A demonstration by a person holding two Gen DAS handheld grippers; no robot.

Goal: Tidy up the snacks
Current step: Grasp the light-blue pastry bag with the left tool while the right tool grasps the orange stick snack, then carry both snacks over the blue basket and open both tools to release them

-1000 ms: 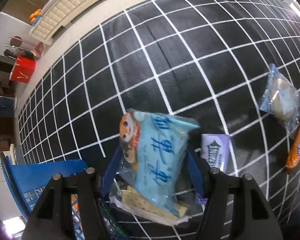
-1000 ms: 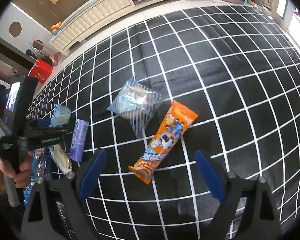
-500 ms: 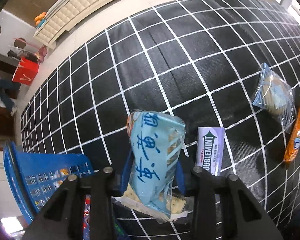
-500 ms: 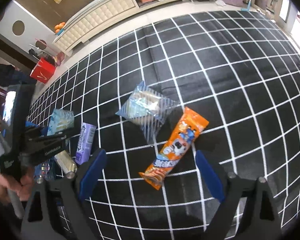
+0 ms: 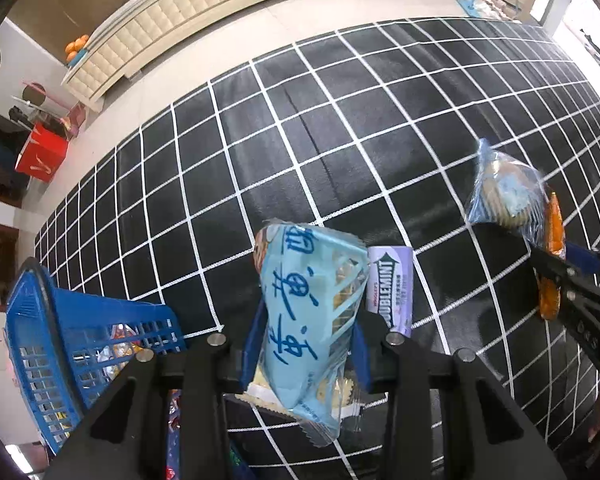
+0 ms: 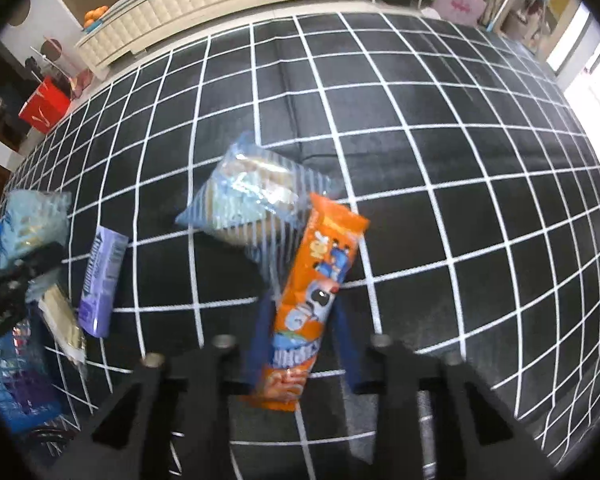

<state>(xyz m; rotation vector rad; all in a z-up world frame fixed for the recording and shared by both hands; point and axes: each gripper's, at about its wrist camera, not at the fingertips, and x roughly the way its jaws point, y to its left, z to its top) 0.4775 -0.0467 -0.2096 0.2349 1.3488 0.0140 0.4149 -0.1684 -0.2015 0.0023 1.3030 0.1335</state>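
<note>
- The left gripper (image 5: 306,354) was clenched on a pale blue crinkly plastic cracker packet (image 5: 308,312), its blue pads pressing both sides; the packet stood upright between the fingers, lifted off the surface.
- The right gripper (image 6: 302,350) had its jaws closing around a long orange glossy snack wrapper (image 6: 312,304), which lay between the blue pads; whether they already pressed it was blurred, though they looked to touch its sides.
- Just beside the blue packet, a lilac rectangular Doublemint gum pack (image 5: 390,292) lay flat on the black mat with a white grid (image 5: 340,140).
- A clear, blue-striped bag holding a round pastry (image 6: 252,200) touched the orange wrapper's upper end, partly overlapping it.
- A blue plastic lattice basket (image 5: 60,344) sat at the mat's left edge, near the left gripper, with wrapped snacks already inside.
- The mat's far half lay bare; its far edge met a pale tiled floor (image 5: 228,52).
- Beyond the floor stood a cream quilted cabinet (image 5: 160,36) and a red bag (image 5: 40,156).
</note>
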